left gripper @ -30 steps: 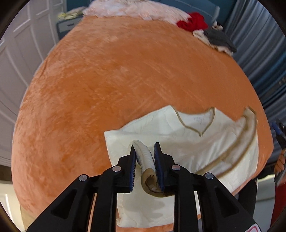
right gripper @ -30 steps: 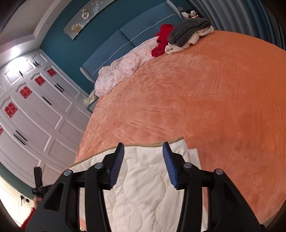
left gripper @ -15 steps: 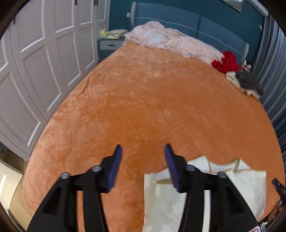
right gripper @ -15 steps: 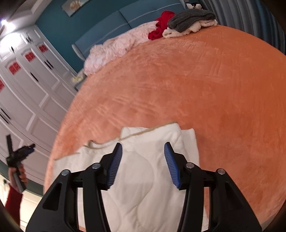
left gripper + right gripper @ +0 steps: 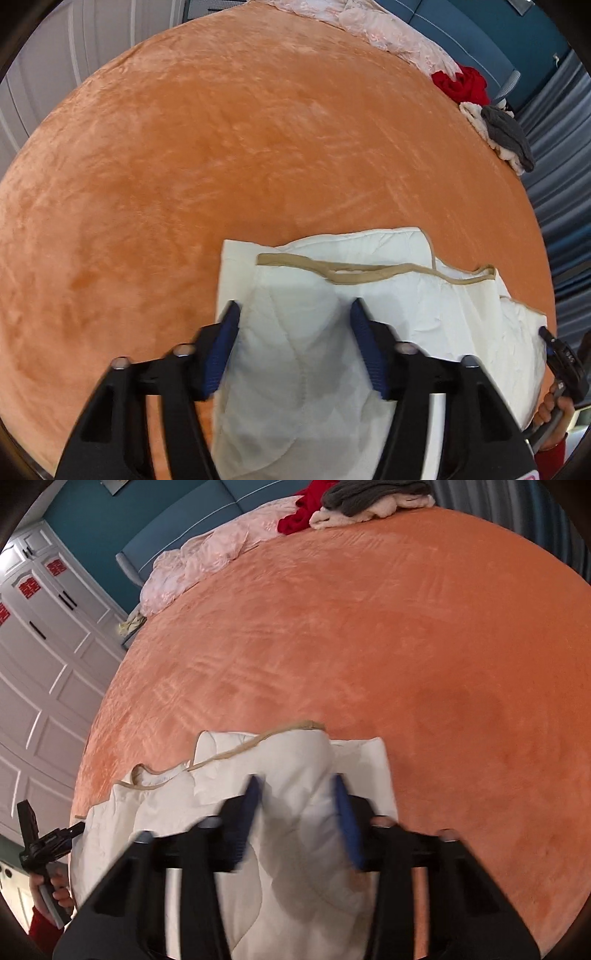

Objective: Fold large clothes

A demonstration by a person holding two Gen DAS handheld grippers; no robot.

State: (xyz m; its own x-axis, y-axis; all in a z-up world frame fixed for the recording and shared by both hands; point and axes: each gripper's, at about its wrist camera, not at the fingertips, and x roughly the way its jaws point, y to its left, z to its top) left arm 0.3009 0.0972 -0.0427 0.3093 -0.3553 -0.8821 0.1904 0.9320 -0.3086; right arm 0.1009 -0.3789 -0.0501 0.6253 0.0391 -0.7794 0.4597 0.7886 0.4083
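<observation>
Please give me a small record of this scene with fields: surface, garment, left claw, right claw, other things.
surface: orange plush bed cover
garment: cream quilted garment with tan trim, partly folded, at the near edge
left claw: over the garment, just been closing, pads apart, nothing gripped
right claw: just been closing around a raised fold of the garment; contact unclear
other things: pink crumpled fabric, red cloth, grey and cream clothes pile at the far end

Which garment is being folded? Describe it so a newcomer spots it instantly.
Start at the big orange bedspread. Loose clothes are heaped along its far headboard end; the target lies alone at the near edge, under both sets of fingers. It is the cream quilted garment, the only piece with tan trim.
</observation>
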